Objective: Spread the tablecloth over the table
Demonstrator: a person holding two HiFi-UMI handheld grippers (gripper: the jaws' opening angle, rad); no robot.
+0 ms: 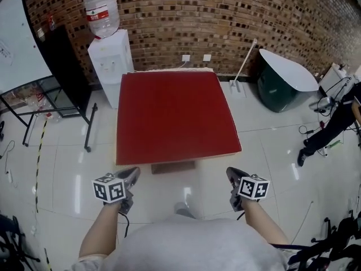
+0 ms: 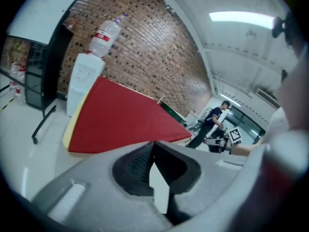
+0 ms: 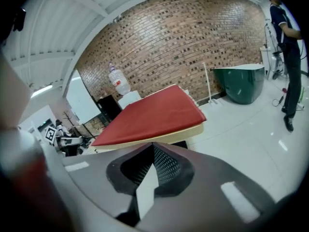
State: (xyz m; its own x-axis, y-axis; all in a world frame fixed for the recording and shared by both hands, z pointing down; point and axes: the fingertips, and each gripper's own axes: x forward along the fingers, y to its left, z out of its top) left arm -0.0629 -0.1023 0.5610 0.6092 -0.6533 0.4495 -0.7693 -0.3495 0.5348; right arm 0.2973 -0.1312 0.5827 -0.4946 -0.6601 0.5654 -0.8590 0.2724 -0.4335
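Red fabric tablecloth [image 1: 175, 114] covers worktop [image 3: 161, 137]: likely soft, light; pinch corners; left hand-held gripper [image 2: 153, 146], right hand-held gripper [image 3: 153, 149] pressed together, empty.

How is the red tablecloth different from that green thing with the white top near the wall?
The red tablecloth is square; the green thing has a rounded white top. The red tablecloth lies flat; the green thing's top tilts. The red tablecloth sits out in the room; the green thing stands by the brick wall. Both are above the same shiny floor.
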